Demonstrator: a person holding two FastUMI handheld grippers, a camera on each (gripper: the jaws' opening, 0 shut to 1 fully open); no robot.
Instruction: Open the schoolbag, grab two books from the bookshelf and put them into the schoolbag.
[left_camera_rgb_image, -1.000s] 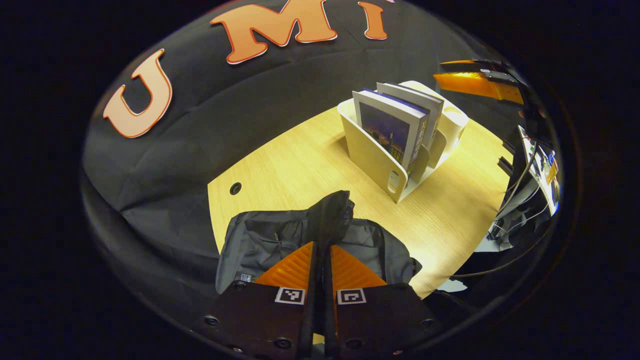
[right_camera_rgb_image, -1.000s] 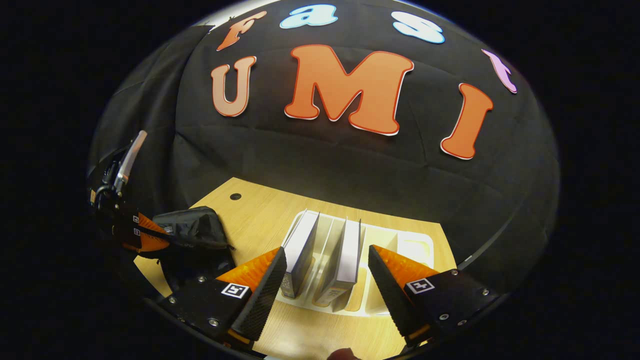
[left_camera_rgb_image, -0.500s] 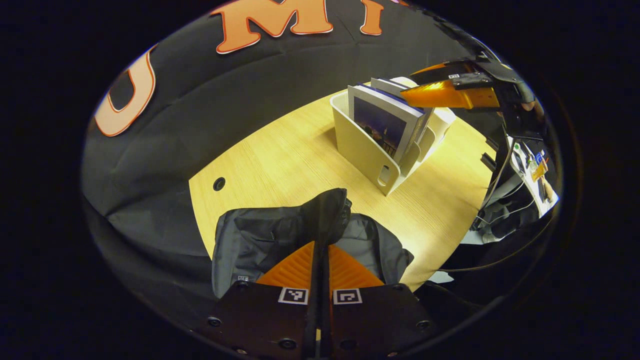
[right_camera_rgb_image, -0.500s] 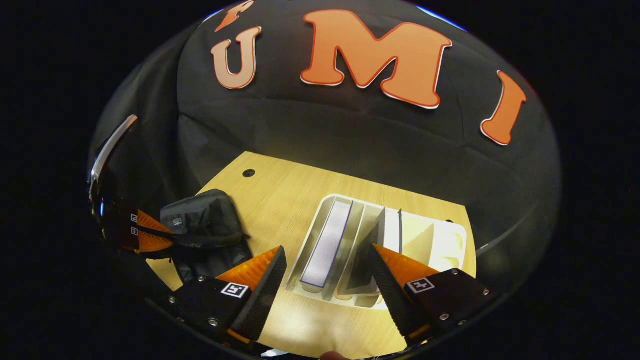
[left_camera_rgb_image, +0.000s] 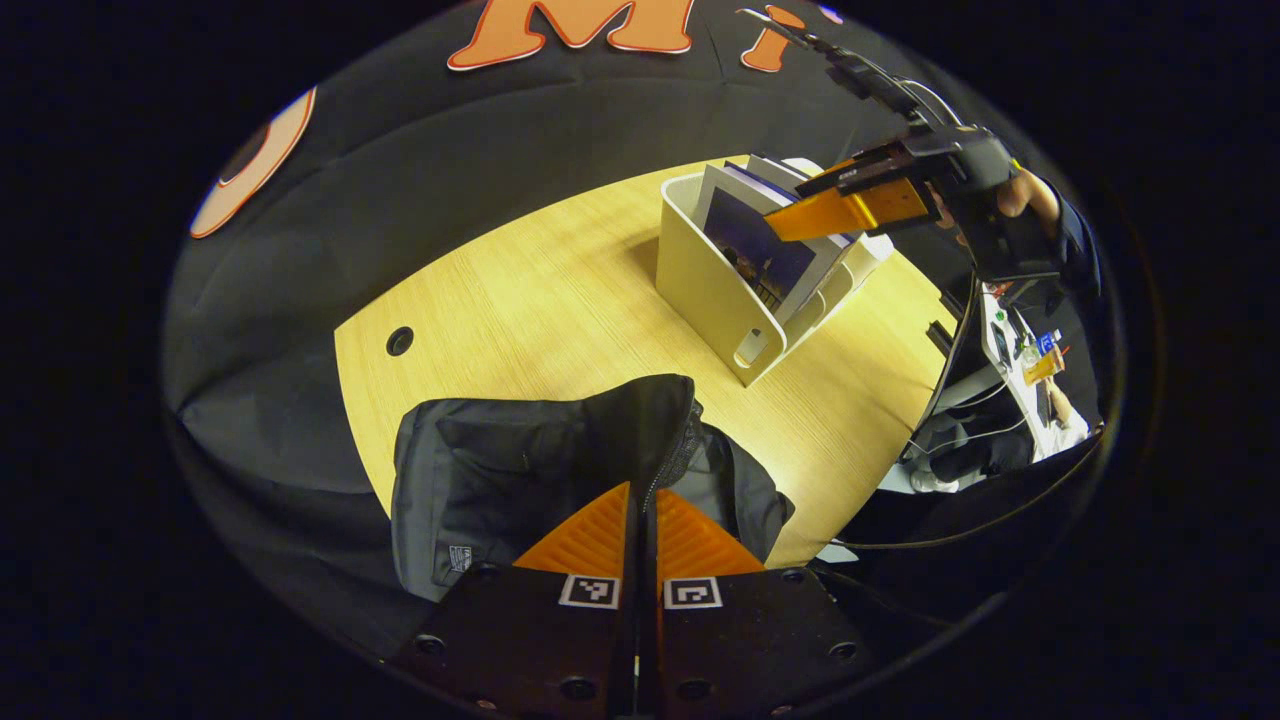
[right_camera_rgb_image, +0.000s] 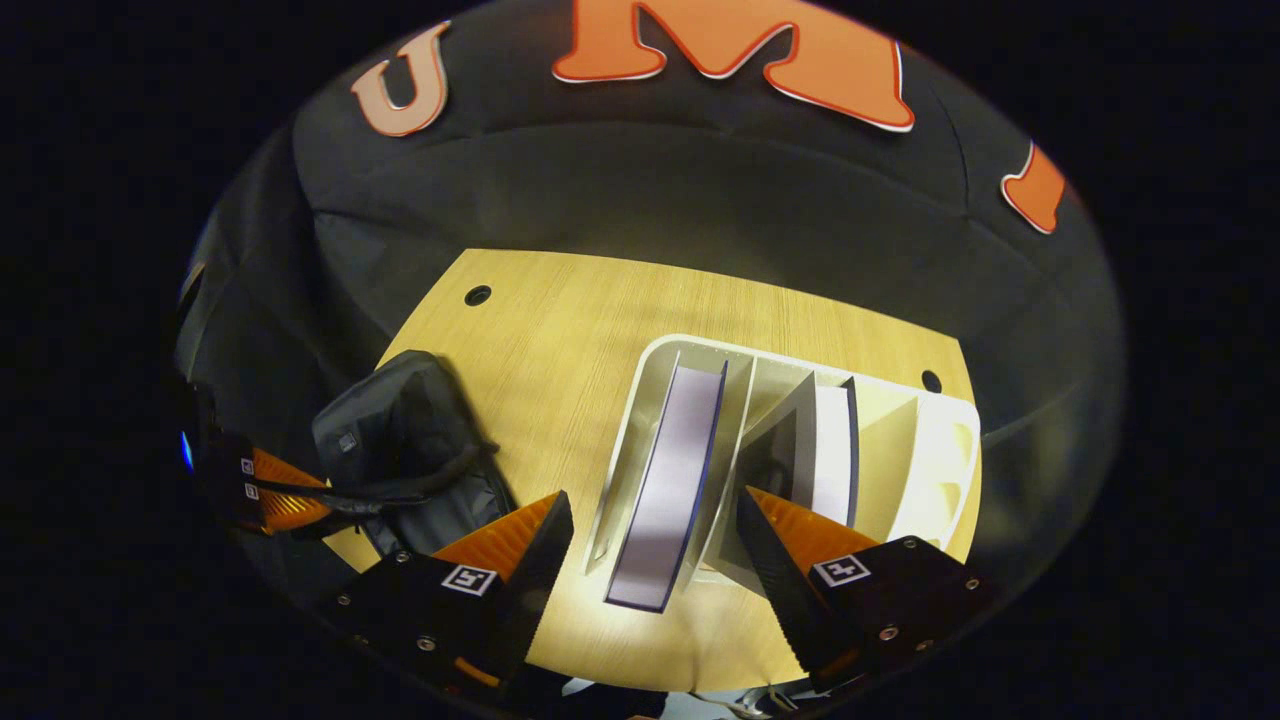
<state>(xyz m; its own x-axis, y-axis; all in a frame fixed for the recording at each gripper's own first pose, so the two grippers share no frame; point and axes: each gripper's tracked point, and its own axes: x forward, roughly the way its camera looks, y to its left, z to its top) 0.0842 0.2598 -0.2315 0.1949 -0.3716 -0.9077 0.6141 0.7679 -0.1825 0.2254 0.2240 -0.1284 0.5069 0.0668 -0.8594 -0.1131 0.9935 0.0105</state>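
- So the schoolbag (left_camera_rgb_image: 520, 470) is a dark grey thing slumped at the near left edge of the wooden surface (left_camera_rgb_image: 560, 300), with its top flap pulled upward.
- The left gripper (left_camera_rgb_image: 640, 515) is clenched tight on the zippered edge of that flap; both orange fingers (left_camera_rgb_image: 585, 535) are pressed together with the fabric between them.
- In the right gripper view you can see the same thing from the side: the schoolbag (right_camera_rgb_image: 405, 430) is being tugged by that left gripper (right_camera_rgb_image: 300, 500) at the far left.
- The bookshelf (right_camera_rgb_image: 800, 450) is a white divided rack standing on the surface (right_camera_rgb_image: 560, 330), well apart from the bag and off to its right.
- Two books are in it, each in its own slot: the left book (right_camera_rgb_image: 670, 480) leaning in the first compartment, and the second book (right_camera_rgb_image: 830, 450) upright a slot over.
- The right gripper (right_camera_rgb_image: 650, 540) is spread wide and hanging above the rack, with the left book's near end sitting between its fingers; they're not touching it as far as I can tell.
- From the left gripper view, the right gripper (left_camera_rgb_image: 800, 210) hovers over the top of the bookshelf (left_camera_rgb_image: 720, 290), with a hand (left_camera_rgb_image: 1025, 195) holding it.
- Cables and some clutter (left_camera_rgb_image: 1020, 370) sit past the right edge of the surface.
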